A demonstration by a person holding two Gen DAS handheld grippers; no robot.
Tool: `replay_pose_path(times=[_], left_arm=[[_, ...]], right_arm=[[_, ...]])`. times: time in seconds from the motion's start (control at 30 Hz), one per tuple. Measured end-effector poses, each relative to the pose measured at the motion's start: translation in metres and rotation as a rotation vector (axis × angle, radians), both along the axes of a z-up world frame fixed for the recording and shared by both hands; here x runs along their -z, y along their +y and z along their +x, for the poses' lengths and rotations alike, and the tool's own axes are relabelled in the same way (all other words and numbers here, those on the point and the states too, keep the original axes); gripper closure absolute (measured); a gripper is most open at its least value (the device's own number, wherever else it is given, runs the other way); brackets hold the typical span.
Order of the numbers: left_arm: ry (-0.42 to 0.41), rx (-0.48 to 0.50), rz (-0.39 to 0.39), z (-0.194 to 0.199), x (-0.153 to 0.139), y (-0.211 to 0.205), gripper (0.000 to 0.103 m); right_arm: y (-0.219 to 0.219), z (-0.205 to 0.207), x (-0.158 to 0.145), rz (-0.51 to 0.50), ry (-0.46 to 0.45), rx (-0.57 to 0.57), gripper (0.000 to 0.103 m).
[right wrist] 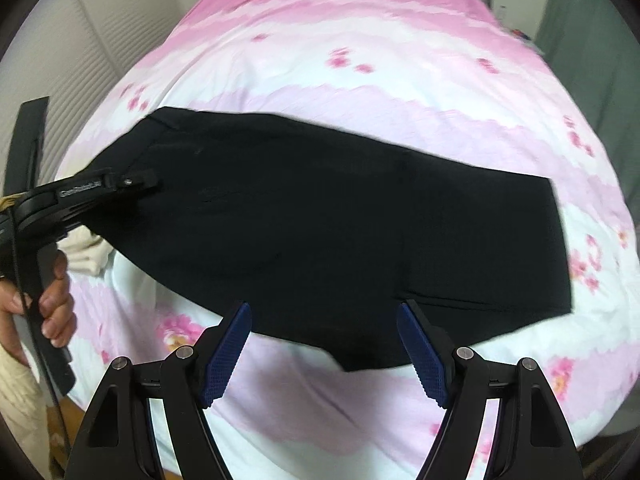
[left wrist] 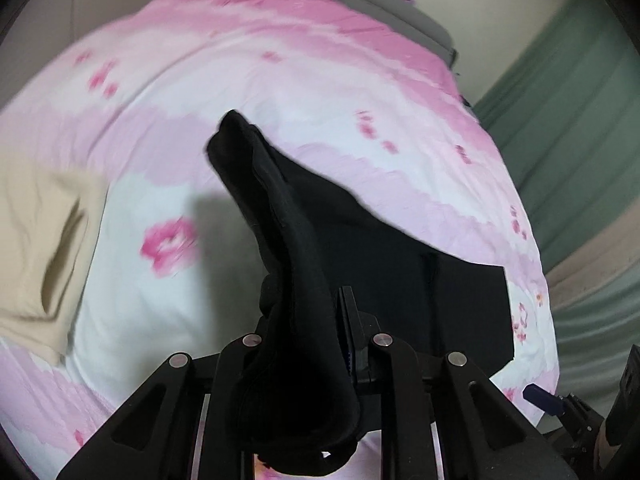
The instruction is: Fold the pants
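Observation:
Black pants (right wrist: 340, 220) lie across a pink and white floral bed cover (right wrist: 360, 60). My left gripper (left wrist: 320, 344) is shut on the pants' left end (left wrist: 288, 280) and holds that fabric lifted off the bed; it also shows at the left of the right wrist view (right wrist: 136, 181). The rest of the pants (left wrist: 420, 272) stays flat on the bed. My right gripper (right wrist: 324, 344) is open and empty, its blue pads (right wrist: 230, 352) hovering just above the pants' near edge.
A folded beige garment (left wrist: 44, 232) lies on the bed at the left. A green curtain (left wrist: 580, 120) hangs at the right. A white louvred wall (right wrist: 100, 40) runs along the bed's left side. The grey headboard (left wrist: 380, 4) is at the far end.

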State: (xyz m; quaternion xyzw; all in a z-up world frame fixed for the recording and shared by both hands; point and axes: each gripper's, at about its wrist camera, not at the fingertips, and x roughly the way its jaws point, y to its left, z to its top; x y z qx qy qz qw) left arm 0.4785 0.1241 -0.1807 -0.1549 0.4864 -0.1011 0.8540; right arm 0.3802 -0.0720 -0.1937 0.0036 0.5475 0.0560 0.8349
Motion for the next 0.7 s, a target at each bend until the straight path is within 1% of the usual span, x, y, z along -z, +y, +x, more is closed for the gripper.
replay_pose_path(times=[0.1,0.2,0.23,0.33,0.43,0.53,0.7], left_arm=[[-0.04,0.049,0.038,-0.001,-0.028,-0.039,0.082],[-0.064,0.087,0.063,-0.005,-0.053,-0.077,0.083],[-0.069,0.094,0.067,-0.008,-0.058,-0.085,0.083],[-0.082,0.121,0.089,-0.01,-0.076,-0.134,0.083],[-0.07,0.141,0.086,-0.007,-0.079,-0.176,0.083],[-0.059,0.174,0.097,-0.004,-0.076,-0.223,0.083],[-0.021,0.231,0.112,0.0,-0.057,-0.301,0.083]], right_arm=[[-0.036,-0.012,-0.015,0.012,-0.026,0.051,0.027],[-0.074,-0.018,-0.026,0.032,-0.052,0.099,0.027],[-0.086,-0.019,-0.029,0.038,-0.059,0.113,0.027],[-0.13,-0.023,-0.035,0.07,-0.08,0.152,0.027],[-0.166,-0.024,-0.038,0.092,-0.09,0.17,0.027],[-0.207,-0.03,-0.04,0.108,-0.104,0.196,0.027],[-0.273,-0.042,-0.035,0.127,-0.103,0.244,0.027]])
